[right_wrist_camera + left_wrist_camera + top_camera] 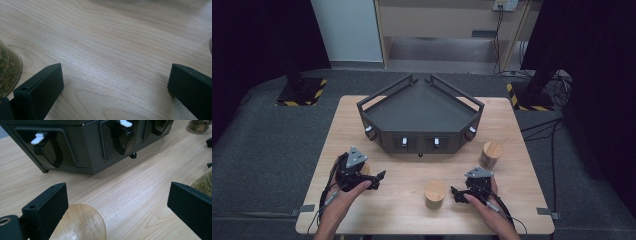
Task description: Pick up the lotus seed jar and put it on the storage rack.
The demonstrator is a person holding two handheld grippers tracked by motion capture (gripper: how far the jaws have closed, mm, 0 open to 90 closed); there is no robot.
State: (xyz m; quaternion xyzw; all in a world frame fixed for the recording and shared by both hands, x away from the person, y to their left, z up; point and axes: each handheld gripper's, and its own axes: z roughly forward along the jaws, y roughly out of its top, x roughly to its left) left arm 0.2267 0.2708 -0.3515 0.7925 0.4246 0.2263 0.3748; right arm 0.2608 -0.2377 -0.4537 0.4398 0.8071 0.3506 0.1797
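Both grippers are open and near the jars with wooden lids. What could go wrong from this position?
1. The left gripper has a wooden lid right beside one jaw, not centred between them; closing now might nudge that jar instead of gripping it.
2. The right gripper sits close beside the middle jar; a sideways sweep could tip it.
3. The dark rack with white levers stands just behind, so a high lift could bump it.

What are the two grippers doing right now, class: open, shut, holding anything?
Left gripper: open, holding nothing, a wooden jar lid beside one jaw.
Right gripper: open, holding nothing, over the bare table.
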